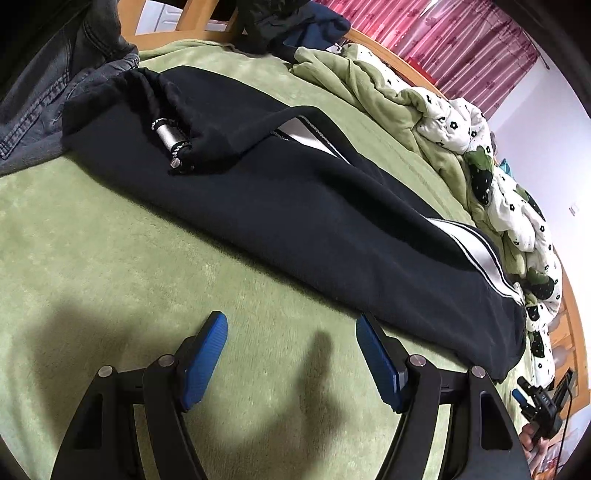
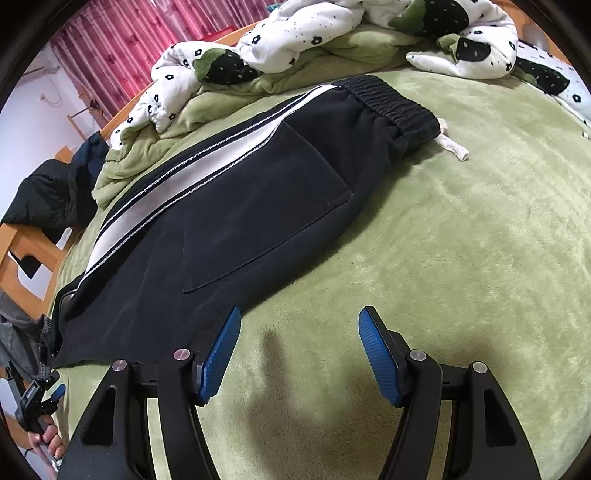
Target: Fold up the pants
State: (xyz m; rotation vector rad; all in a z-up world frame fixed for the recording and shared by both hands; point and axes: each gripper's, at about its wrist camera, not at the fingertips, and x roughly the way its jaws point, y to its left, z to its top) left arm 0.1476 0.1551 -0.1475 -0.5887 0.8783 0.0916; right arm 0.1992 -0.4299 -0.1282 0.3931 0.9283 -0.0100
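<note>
Black pants (image 1: 280,206) with a white side stripe lie folded lengthwise on the green bed cover; in the left wrist view the cuffed leg ends with a silver toggle (image 1: 170,134) are at upper left. In the right wrist view the pants (image 2: 229,221) show the elastic waistband (image 2: 391,99) and a white drawstring end (image 2: 452,146). My left gripper (image 1: 291,328) is open and empty, just in front of the pants' near edge. My right gripper (image 2: 299,328) is open and empty, near the seat edge of the pants.
A crumpled green and white floral duvet (image 1: 480,147) lies behind the pants. Grey jeans (image 1: 40,92) and dark clothes (image 1: 280,26) sit near the wooden bed frame (image 2: 26,273). Pink curtains (image 2: 122,40) hang behind.
</note>
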